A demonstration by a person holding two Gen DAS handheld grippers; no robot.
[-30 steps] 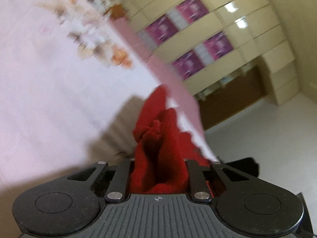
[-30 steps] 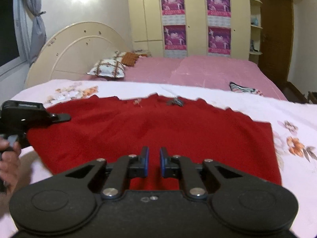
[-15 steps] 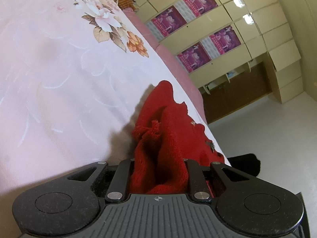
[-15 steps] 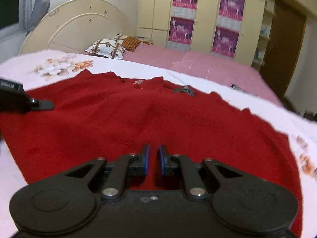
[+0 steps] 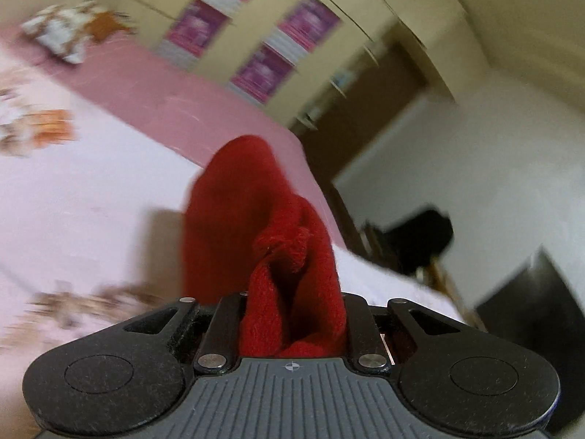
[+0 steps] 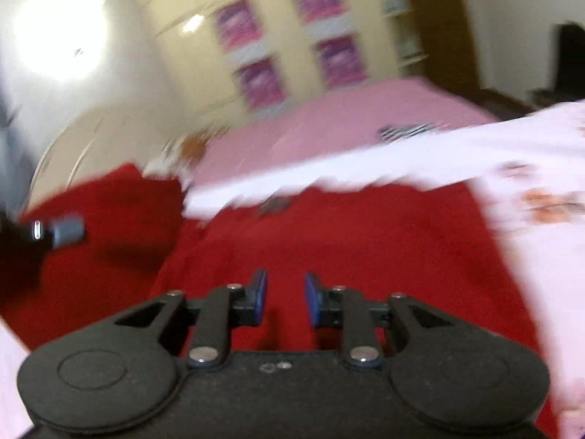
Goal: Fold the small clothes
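Cream wardrobe doors [image 5: 234, 25] with purple posters are recorded behind a pink bed [image 6: 329, 124] in both views, and a pale floral sheet [image 5: 73, 197] covers the near surface. From the left wrist view alone, the left gripper [image 5: 292, 314] is seen clamped on a bunched fold of the red garment [image 5: 256, 219], which is lifted above the sheet; a dark object at the far right is too blurred to identify. From the right wrist view alone, the garment's spread is shown: the red garment [image 6: 347, 256] lies across the sheet, with its left portion raised where the left gripper [image 6: 55, 230] is noted. The right gripper [image 6: 285, 298] is held over the cloth with its blue pads [image 6: 260, 294] apart and nothing between them. Compared with half a second ago, the right gripper's pads are found wider apart, the left portion of the garment is lifted higher, and both views are tilted and blurred.
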